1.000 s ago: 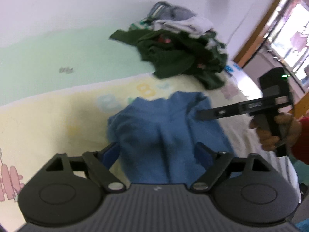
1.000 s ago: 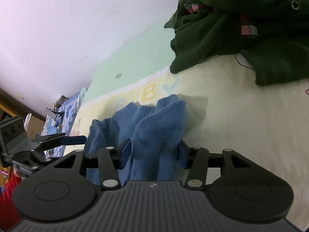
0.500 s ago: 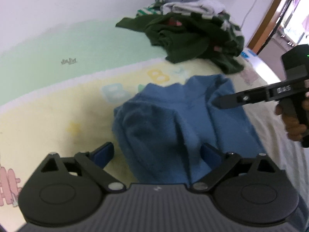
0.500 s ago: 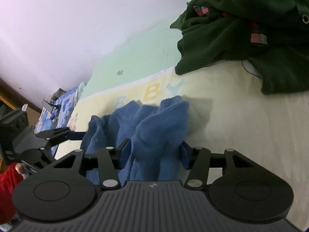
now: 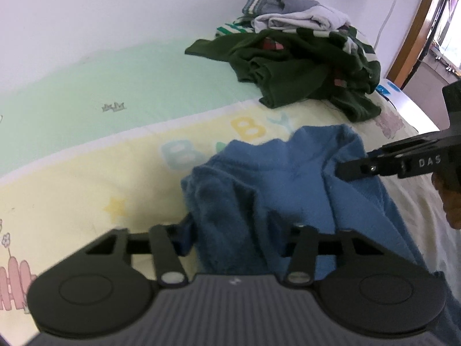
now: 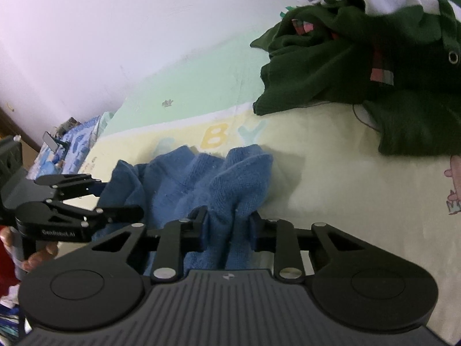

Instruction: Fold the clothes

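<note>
A pale yellow printed bedsheet (image 5: 86, 178) with a mint band lay flat and smooth, carrying a rumpled heap of dark green clothes (image 5: 302, 72) at its far side. Nearer, a fuzzy blue fleece garment (image 5: 273, 178) sat bunched in soft ridges. The left gripper (image 5: 236, 230) was closing, its jaws partly apart with a thick fold between them. The right gripper (image 6: 227, 225) was closing narrower, pinching another ridge.
</note>
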{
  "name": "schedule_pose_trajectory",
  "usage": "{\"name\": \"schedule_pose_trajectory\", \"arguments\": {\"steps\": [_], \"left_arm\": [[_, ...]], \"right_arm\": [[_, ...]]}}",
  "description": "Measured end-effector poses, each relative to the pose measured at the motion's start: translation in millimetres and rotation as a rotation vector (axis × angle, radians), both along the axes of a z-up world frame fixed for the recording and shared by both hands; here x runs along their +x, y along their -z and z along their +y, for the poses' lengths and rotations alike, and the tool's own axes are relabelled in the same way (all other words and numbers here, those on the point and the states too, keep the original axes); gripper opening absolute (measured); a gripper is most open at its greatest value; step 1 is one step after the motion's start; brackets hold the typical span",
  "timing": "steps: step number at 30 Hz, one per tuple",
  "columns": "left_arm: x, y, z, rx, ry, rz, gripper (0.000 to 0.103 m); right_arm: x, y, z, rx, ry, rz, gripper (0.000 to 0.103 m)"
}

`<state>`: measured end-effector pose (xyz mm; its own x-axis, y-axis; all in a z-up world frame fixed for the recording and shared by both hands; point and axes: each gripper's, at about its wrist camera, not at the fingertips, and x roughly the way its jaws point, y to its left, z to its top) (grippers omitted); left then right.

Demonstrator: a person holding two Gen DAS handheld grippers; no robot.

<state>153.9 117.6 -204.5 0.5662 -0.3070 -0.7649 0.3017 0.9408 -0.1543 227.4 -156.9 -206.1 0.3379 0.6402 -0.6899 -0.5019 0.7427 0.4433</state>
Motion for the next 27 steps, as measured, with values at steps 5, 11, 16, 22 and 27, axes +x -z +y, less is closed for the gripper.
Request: {"name": "schedule_pose_trajectory", "arguments": {"steps": [5, 11, 16, 22, 27], "left_arm": [[-1, 0, -9, 0.020, -0.013, -0.001, 0.047], [8, 2, -12, 0.036, -0.031, 0.021, 0.066], [7, 3, -17, 0.075, -0.017, 0.005, 0.059], [12, 1, -15, 0.076, -0.013, 0.016, 0.060], [19, 3, -14, 0.077, -0.029, 0.021, 0.071]], "right_arm": [[2, 0, 0, 0.005, 0.015, 0.014, 0.029], [5, 2, 0, 0.081, 0.057, 0.054, 0.042], [3, 4, -2, 0.092, 0.076, 0.045, 0.033], [3, 3, -3, 0.063, 0.060, 0.038, 0.027], [4, 5, -5, 0.110, 0.089, 0.061, 0.035]]}}
